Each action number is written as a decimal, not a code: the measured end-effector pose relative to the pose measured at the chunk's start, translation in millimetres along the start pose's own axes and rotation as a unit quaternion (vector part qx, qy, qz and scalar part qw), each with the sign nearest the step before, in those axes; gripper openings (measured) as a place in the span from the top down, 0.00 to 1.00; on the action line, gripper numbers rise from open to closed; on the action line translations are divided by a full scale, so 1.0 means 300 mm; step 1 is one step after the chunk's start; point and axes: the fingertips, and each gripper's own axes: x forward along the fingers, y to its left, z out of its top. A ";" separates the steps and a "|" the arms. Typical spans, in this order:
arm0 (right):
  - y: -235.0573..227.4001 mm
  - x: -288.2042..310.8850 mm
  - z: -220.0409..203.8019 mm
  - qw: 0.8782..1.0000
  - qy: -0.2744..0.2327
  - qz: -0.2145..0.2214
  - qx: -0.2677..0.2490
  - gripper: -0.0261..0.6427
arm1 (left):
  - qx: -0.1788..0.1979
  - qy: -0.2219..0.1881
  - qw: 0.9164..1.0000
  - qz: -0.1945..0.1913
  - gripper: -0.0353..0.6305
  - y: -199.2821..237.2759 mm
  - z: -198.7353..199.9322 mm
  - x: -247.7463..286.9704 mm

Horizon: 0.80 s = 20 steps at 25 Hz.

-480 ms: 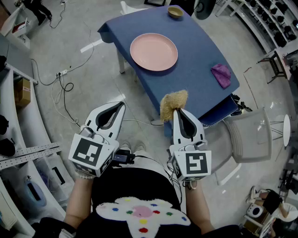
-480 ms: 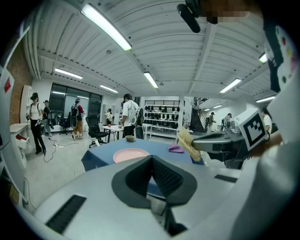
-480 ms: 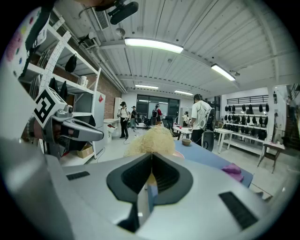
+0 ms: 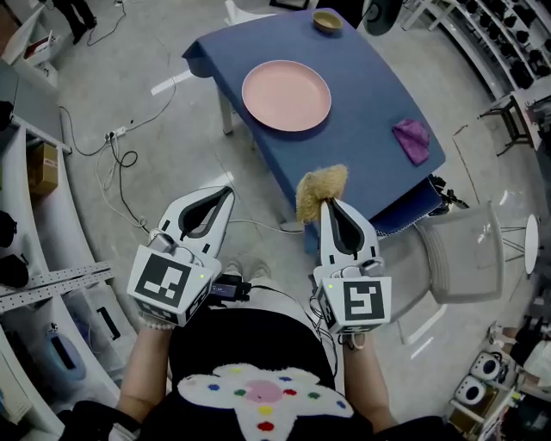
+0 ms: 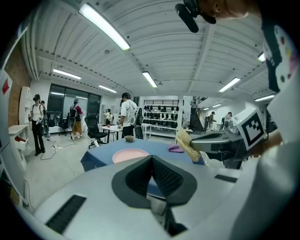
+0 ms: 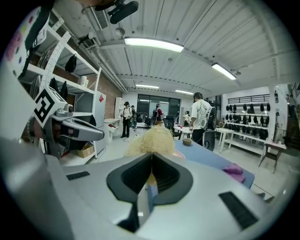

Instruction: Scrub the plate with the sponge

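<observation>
A pink plate (image 4: 287,95) lies on the blue-clothed table (image 4: 362,112) ahead of me, also seen small in the left gripper view as the plate (image 5: 130,155). My right gripper (image 4: 327,205) is shut on a tan, fibrous sponge (image 4: 320,191), which sticks up past its jaw tips; in the right gripper view the sponge (image 6: 151,141) fills the space above the gripper (image 6: 152,157). My left gripper (image 4: 225,193) is shut with nothing in it, held over the floor, left of the table; its own view shows the gripper (image 5: 152,159) closed. Both are held near my body, short of the table.
A purple cloth (image 4: 411,139) lies on the table's right side and a small bowl (image 4: 325,21) at its far end. A grey chair (image 4: 461,250) stands right of the table. Cables (image 4: 120,155) trail on the floor at left. People (image 6: 200,123) stand in the room behind.
The view has shifted very slightly; both grippers and the sponge stay as they were.
</observation>
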 end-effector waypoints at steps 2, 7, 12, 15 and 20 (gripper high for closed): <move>-0.005 -0.002 -0.001 1.000 0.003 -0.003 0.003 0.94 | 0.000 0.001 1.000 0.000 0.93 -0.002 0.000 0.002; -0.024 -0.011 -0.005 1.000 0.009 -0.013 0.014 0.94 | -0.002 0.003 1.000 0.000 0.93 -0.011 -0.003 0.009; -0.035 -0.014 -0.015 0.999 -0.006 -0.007 0.041 0.94 | -0.025 0.003 1.000 0.006 0.92 -0.015 -0.011 0.017; -0.045 -0.015 -0.011 0.999 -0.004 -0.007 0.040 0.94 | -0.017 0.004 1.000 0.003 0.77 -0.032 -0.005 0.023; -0.064 -0.029 -0.011 0.999 -0.003 -0.004 0.040 0.94 | -0.016 -0.001 1.000 0.018 0.77 -0.040 0.006 0.025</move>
